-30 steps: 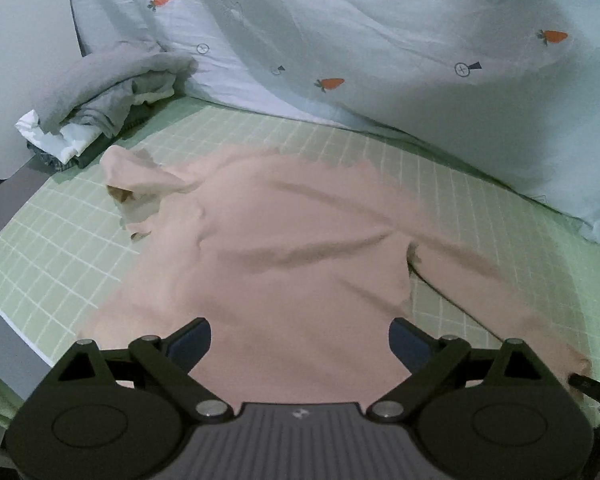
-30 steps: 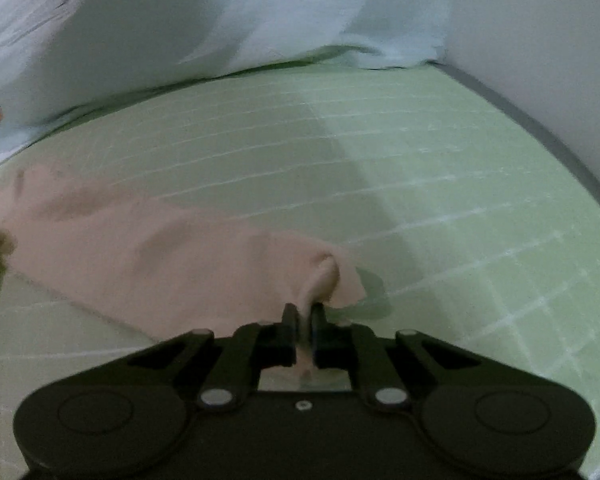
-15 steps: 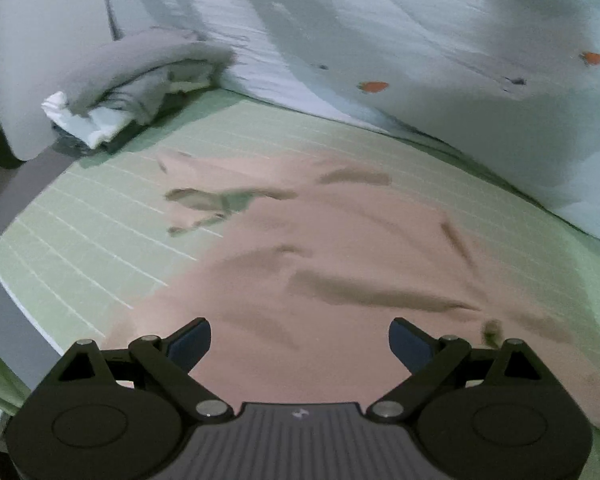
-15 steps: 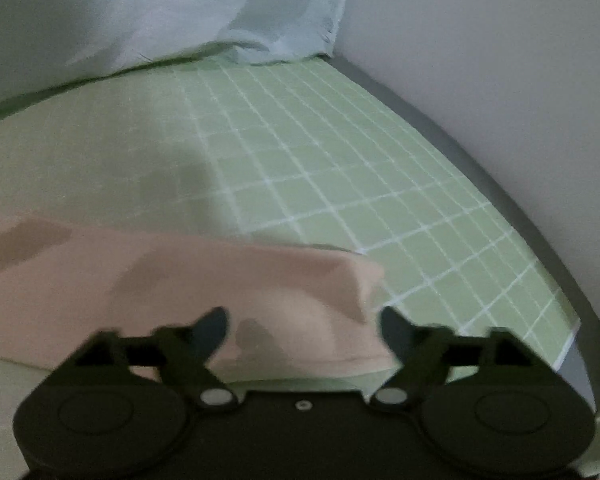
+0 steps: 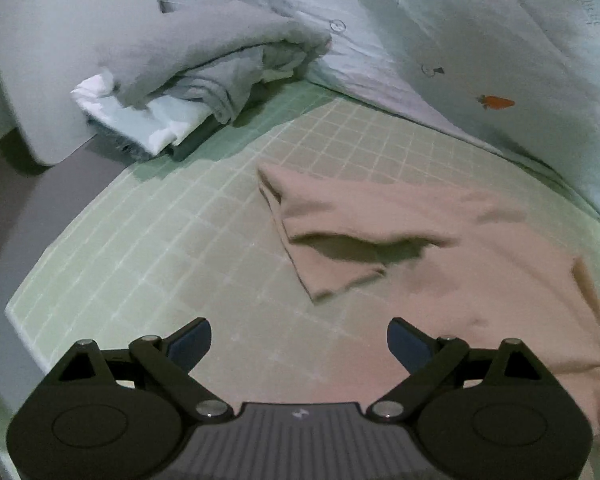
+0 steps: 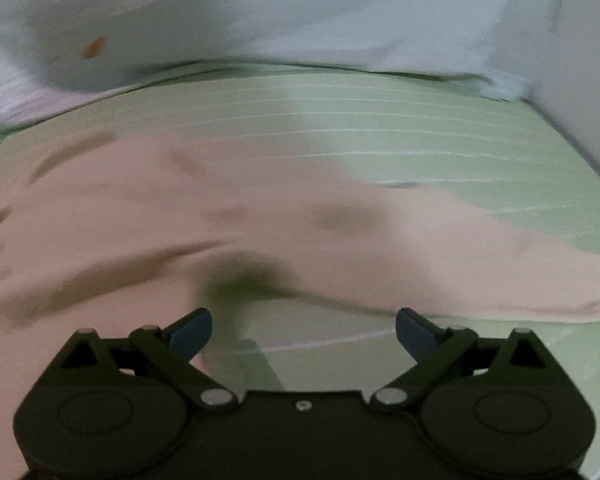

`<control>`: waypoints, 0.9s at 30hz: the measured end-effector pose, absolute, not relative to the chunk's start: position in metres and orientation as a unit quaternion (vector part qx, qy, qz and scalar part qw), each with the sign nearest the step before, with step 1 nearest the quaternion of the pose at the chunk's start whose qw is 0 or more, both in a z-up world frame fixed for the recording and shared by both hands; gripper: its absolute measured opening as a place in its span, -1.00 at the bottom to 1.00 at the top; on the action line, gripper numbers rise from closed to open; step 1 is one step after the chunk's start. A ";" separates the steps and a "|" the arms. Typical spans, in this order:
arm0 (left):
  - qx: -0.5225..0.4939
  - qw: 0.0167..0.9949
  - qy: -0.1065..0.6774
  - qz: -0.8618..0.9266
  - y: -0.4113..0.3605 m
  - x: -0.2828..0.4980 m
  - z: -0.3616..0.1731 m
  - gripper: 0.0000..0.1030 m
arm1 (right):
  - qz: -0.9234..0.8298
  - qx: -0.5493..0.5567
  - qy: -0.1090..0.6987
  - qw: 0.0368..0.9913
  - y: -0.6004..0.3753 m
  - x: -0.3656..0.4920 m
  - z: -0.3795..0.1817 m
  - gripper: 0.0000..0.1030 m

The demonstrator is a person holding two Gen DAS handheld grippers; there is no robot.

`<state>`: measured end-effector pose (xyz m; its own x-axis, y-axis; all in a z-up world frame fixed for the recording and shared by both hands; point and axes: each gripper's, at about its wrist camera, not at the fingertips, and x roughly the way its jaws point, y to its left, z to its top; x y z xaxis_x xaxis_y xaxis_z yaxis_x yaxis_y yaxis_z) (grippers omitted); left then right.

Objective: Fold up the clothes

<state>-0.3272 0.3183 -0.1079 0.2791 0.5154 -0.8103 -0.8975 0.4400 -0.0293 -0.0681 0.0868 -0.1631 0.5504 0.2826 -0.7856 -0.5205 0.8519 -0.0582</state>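
The pink top [image 5: 440, 248], spread on the bed [image 5: 160, 232], is judged light and limp, best pinched at a hem or cuff; both grippers [image 5: 299, 340] [image 6: 303, 332] are held open, empty.

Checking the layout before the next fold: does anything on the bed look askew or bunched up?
Yes. The pink top is not flat: one sleeve is flopped over on itself with a shadowed gap under the fold, and the body is wrinkled. Both tongs, left and right, are open and hold nothing. The grey pile by the headboard sits loosely heaped.
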 end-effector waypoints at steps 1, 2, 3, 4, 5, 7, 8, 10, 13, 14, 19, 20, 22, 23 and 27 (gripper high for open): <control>-0.250 0.763 0.384 0.456 0.330 -0.326 -0.113 0.75 | 0.239 -0.147 0.414 0.866 0.101 -0.079 -0.165 0.95; -0.249 0.766 0.391 0.446 0.343 -0.324 -0.120 0.65 | 0.246 -0.151 0.413 0.864 0.115 -0.089 -0.166 0.95; -0.250 0.766 0.399 0.438 0.354 -0.321 -0.127 0.60 | 0.254 -0.155 0.413 0.861 0.129 -0.100 -0.168 0.95; -0.253 0.767 0.405 0.429 0.365 -0.318 -0.135 0.55 | 0.254 -0.157 0.413 0.860 0.139 -0.107 -0.169 0.95; -0.257 0.768 0.410 0.419 0.375 -0.315 -0.142 0.54 | 0.247 -0.159 0.415 0.861 0.147 -0.111 -0.172 0.95; -0.270 0.772 0.413 0.400 0.390 -0.309 -0.153 0.54 | 0.233 -0.163 0.417 0.863 0.160 -0.117 -0.174 0.97; -0.276 0.775 0.414 0.390 0.396 -0.305 -0.159 0.54 | 0.227 -0.166 0.417 0.865 0.163 -0.117 -0.174 0.98; -0.272 0.778 0.425 0.375 0.402 -0.297 -0.169 0.50 | 0.215 -0.171 0.415 0.868 0.169 -0.118 -0.173 0.99; -0.260 0.775 0.449 0.361 0.406 -0.288 -0.182 0.05 | 0.196 -0.172 0.421 0.869 0.172 -0.118 -0.171 1.00; -0.248 0.780 0.448 0.360 0.404 -0.288 -0.182 -0.22 | 0.193 -0.176 0.419 0.869 0.174 -0.119 -0.171 1.00; -0.272 0.783 0.434 0.354 0.407 -0.310 -0.179 -0.96 | 0.185 -0.197 0.409 0.872 0.181 -0.121 -0.172 1.00; -0.284 0.777 0.430 0.361 0.410 -0.318 -0.179 -0.97 | 0.184 -0.201 0.406 0.872 0.182 -0.122 -0.172 1.00; -0.294 0.765 0.425 0.383 0.416 -0.334 -0.177 -0.97 | 0.184 -0.206 0.402 0.873 0.185 -0.120 -0.173 1.00; -0.294 0.759 0.422 0.400 0.420 -0.345 -0.174 -0.97 | 0.184 -0.209 0.400 0.873 0.185 -0.121 -0.173 1.00; -0.291 0.729 0.414 0.461 0.435 -0.392 -0.160 -0.97 | 0.187 -0.217 0.393 0.874 0.185 -0.122 -0.172 1.00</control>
<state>-0.3917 0.4350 -0.1596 0.2324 0.4320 -0.8714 -0.9131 0.4055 -0.0425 -0.1218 0.1854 -0.1725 0.6215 0.1570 -0.7675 -0.4979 0.8355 -0.2323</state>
